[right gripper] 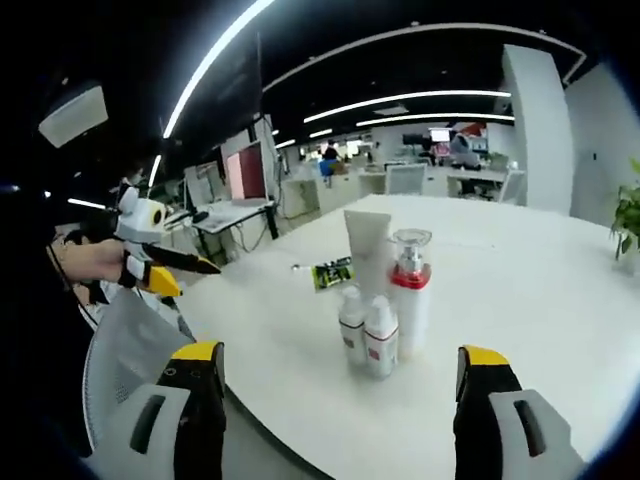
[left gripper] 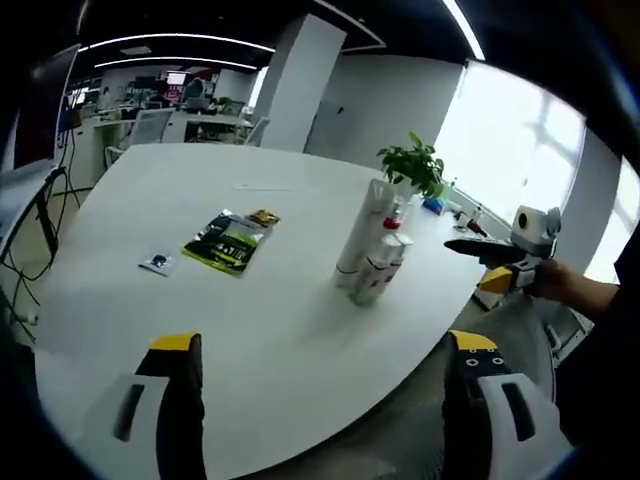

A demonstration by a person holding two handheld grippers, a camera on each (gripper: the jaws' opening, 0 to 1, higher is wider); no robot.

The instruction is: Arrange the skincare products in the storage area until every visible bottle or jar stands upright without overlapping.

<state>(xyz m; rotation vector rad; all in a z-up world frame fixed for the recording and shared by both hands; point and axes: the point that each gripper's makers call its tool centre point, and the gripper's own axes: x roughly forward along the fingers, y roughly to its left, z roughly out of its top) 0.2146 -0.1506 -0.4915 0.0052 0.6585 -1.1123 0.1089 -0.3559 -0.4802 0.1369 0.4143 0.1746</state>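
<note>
On the white table (right gripper: 540,290) four skincare products stand upright in one tight cluster: a tall tube (right gripper: 366,250), a pump bottle (right gripper: 410,295) and two small bottles (right gripper: 367,333); whether they touch is unclear. Left gripper (left gripper: 325,352) and right gripper (right gripper: 340,362) are both spread, holding nothing; a green packet (left gripper: 227,242) lies at 10 o'clock of the cluster.

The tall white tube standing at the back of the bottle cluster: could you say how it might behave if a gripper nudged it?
The tall white tube is slim and the tallest in the cluster, so it probably tips easily. It stands close to the red-collared pump bottle and two small white bottles, so a fall would likely knock them. It looks like a soft squeeze tube.
</note>
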